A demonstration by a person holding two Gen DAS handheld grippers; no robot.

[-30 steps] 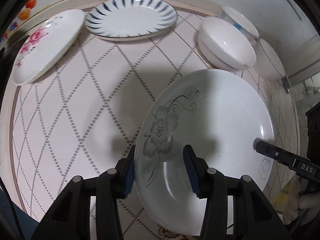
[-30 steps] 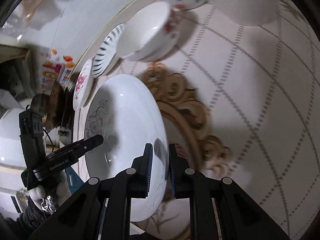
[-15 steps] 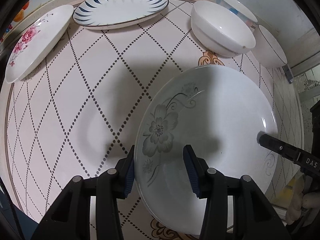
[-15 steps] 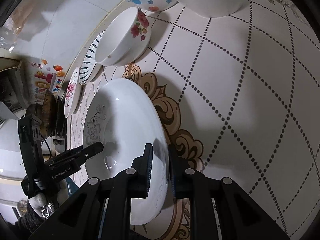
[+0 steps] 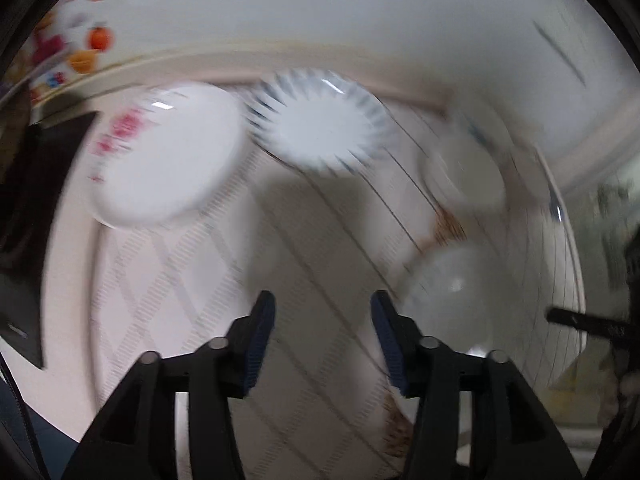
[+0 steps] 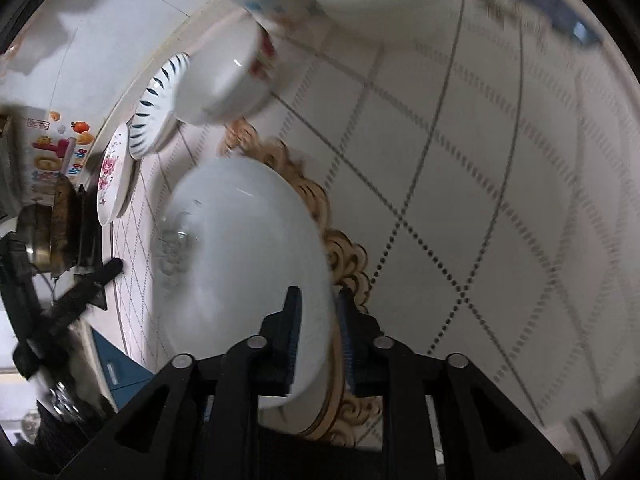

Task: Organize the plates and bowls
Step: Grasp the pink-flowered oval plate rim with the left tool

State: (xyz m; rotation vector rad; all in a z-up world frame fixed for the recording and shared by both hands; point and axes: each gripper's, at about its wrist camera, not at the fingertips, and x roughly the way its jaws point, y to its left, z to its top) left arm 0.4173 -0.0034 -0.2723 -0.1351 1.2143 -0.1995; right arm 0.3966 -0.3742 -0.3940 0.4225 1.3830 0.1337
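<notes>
Diamond-patterned table (image 6: 500,208) fills both views, dishes ranged along its far edge. My right gripper (image 6: 318,334) pinches the rim of the grey-flowered plate (image 6: 240,264), which rests tilted near the table's gold medallion; held by one edge, I judge it could slip or knock the rose bowl (image 6: 224,80) beyond. My left gripper (image 5: 322,340) hangs wide, empty, near the striped plate (image 5: 320,124).

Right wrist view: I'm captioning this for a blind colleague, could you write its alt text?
The right hand-held gripper is shut on the rim of a large white plate with a grey flower, held over a diamond-patterned table. Beyond it sit a flowered bowl, a blue-striped plate and a pink-flowered plate.
</notes>
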